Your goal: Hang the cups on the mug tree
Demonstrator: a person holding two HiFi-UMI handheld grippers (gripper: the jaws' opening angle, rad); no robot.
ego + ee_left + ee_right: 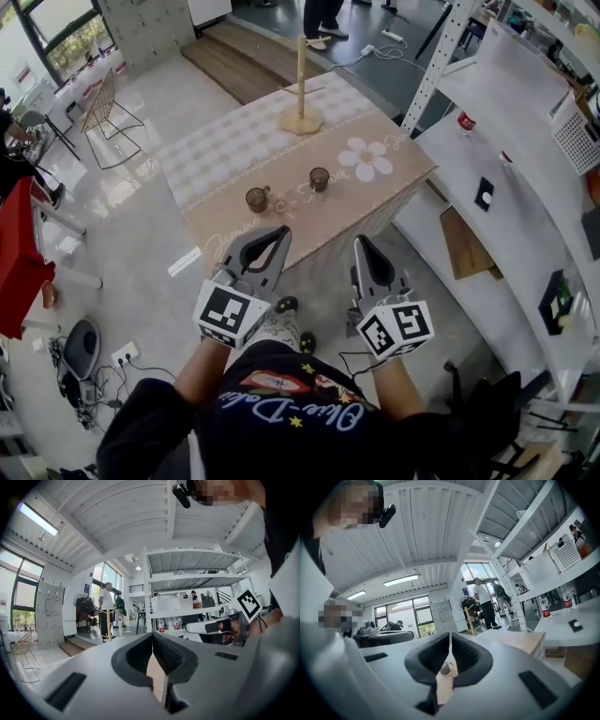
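1. Shirt (281,412) fills the bottom, closest in.
2. Table (234,150) stretches away just beyond it.
3. Left gripper (280,233) and right gripper (362,244) hover short of its near edge, jaws pressed together, holding nothing.
4. Tree (301,84) stands upright by the far edge.
5. Left cup (257,199) and right cup (320,179) sit near the near edge, straight ahead; left gripper looks nearer its cup.
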